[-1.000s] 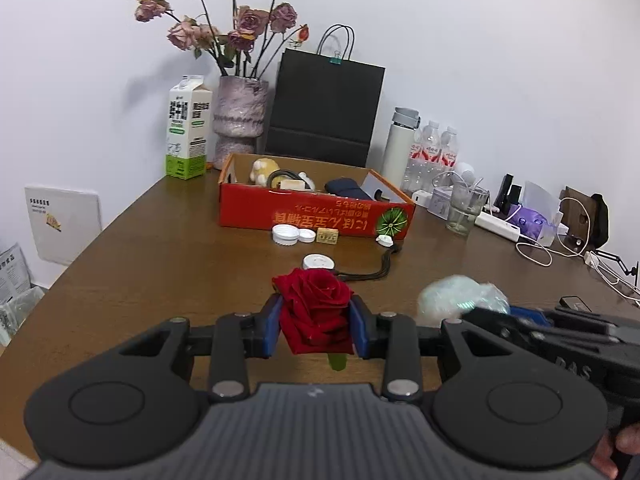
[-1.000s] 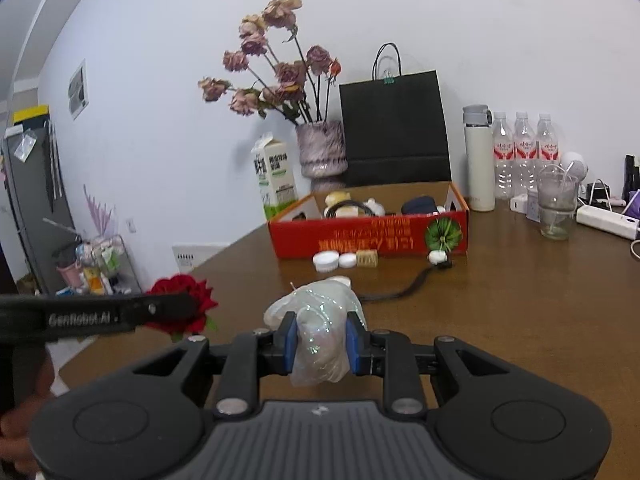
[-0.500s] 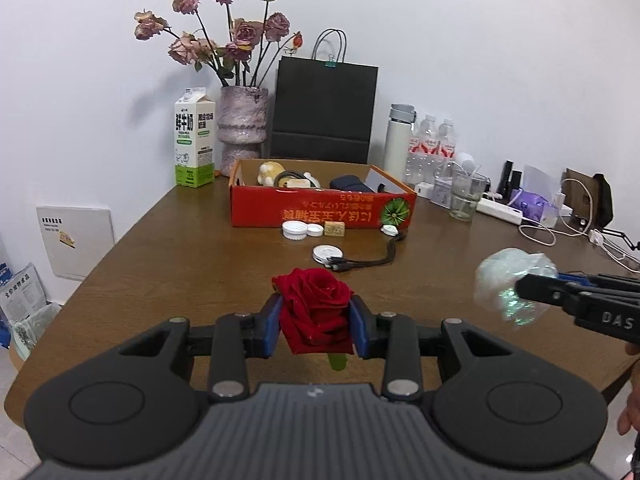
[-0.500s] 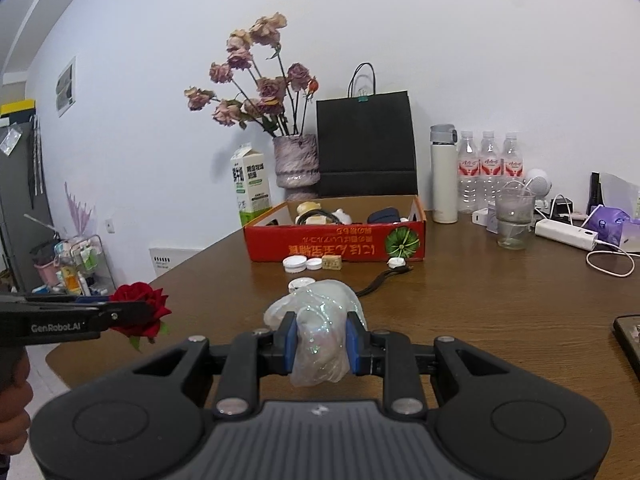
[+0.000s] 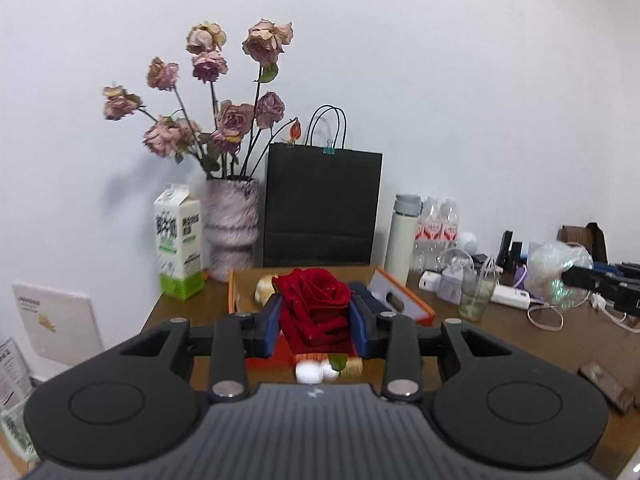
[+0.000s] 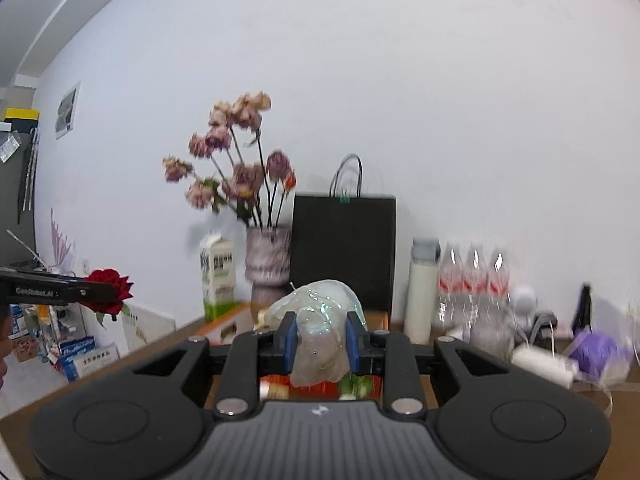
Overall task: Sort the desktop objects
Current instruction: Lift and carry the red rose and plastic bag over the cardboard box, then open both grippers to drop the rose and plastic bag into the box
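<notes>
The left claw (image 5: 316, 316) is clamped on one soft red rose (image 5: 314, 306), its blue pads (image 5: 274, 322) pressing the petals from both sides. Past this claw, on the brown wooden bench (image 5: 520, 344), sits an open orange cardboard box (image 5: 404, 300) with a few small things inside, too hidden to name. Behind the box stand one milk carton (image 5: 178, 248), one bumpy vase (image 5: 232, 228) of dried roses and one black paper bag (image 5: 322, 208). The right claw (image 6: 320, 340) is squeezed on one crumpled shiny clear plastic bag (image 6: 320, 344). To its right stand three clear water bottles (image 6: 474, 292).
</notes>
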